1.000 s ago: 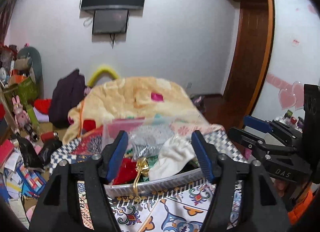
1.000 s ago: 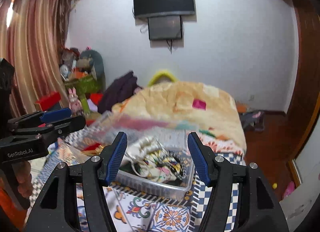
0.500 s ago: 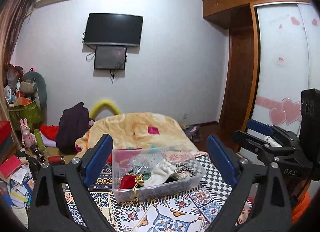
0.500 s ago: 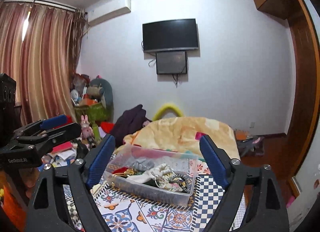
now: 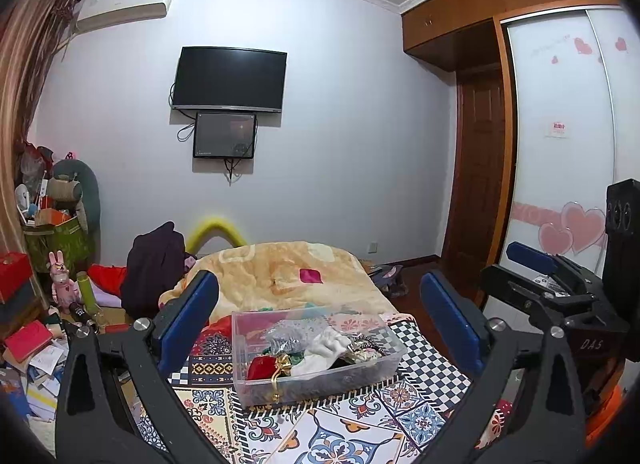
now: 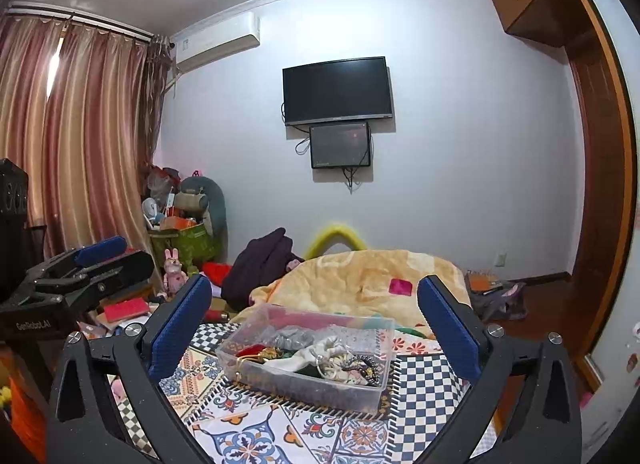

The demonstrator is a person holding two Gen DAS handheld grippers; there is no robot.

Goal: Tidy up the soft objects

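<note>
A clear plastic box point(image 5: 320, 378) sits on a patterned bed cover point(image 5: 344, 432). It holds soft items: a red pouch point(image 5: 262, 367), a white cloth point(image 5: 320, 352), a silvery bag point(image 5: 294, 334) and beaded pieces. The box also shows in the right wrist view point(image 6: 308, 376). My left gripper point(image 5: 320, 324) is open and empty, held back from the box. My right gripper point(image 6: 314, 324) is open and empty, also back from the box. Each gripper shows at the edge of the other's view, the right point(image 5: 560, 296) and the left point(image 6: 80, 272).
A yellow blanket point(image 5: 280, 276) lies heaped behind the box. A dark garment point(image 5: 154, 264) lies to its left. Cluttered books, toys and a green bag point(image 5: 56, 240) stand at the left. A wardrobe point(image 5: 560, 184) and a door stand at the right.
Both grippers have pulled back and up from the box, and both have opened wider. The box now looks smaller and farther away.
</note>
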